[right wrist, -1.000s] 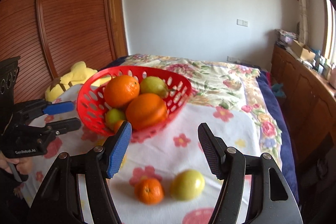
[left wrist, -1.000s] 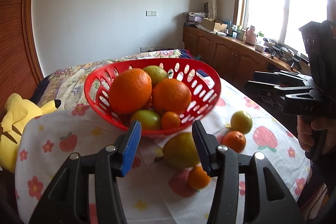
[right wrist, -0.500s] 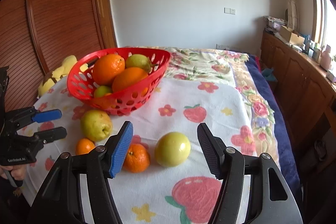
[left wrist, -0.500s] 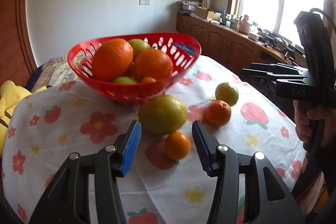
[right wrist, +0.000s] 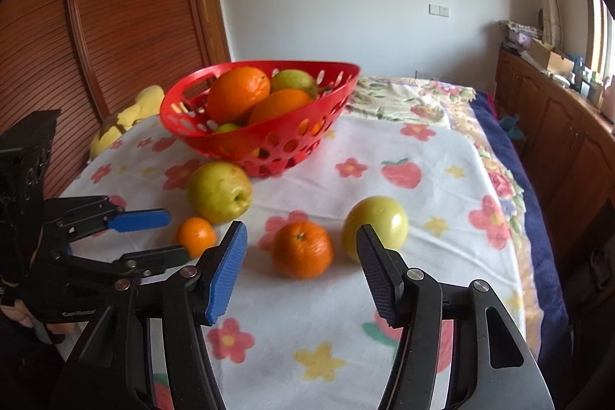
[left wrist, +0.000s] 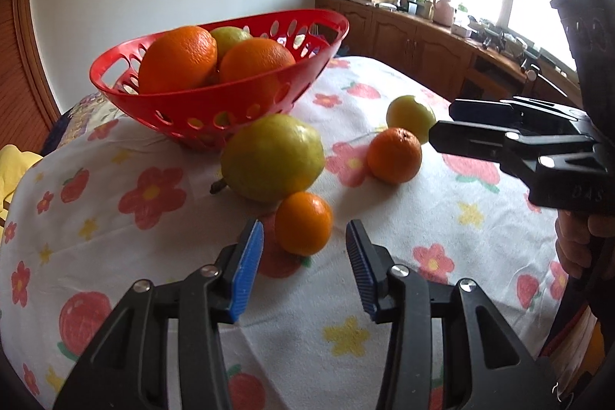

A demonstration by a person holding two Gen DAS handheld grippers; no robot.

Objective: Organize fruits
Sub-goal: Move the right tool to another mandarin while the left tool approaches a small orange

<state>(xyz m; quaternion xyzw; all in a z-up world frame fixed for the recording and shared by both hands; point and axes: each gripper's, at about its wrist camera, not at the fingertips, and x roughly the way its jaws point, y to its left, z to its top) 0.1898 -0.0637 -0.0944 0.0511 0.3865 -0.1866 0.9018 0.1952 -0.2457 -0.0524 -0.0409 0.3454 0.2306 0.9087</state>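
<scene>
A window is seen only in the left view, a wooden sliding door [right wrist: 127, 6] only in the right. The left tongs [left wrist: 304, 256], closing, gape empty just short of the small mandarin [left wrist: 303, 222]. The right tongs [right wrist: 301, 269], closing, gape empty before the larger mandarin [right wrist: 302, 249]; a green apple [right wrist: 375, 223] sits beside the right blade. Beyond stand a pear [left wrist: 273, 156] and the red basket [left wrist: 215, 102].

Both hand-held grippers [left wrist: 303, 256] [right wrist: 301, 266] closing, empty

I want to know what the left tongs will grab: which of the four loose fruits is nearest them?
The smallest orange, right ahead of the closing left tongs, not yet gripped. The pear, bigger orange and apple lie farther off.
</scene>
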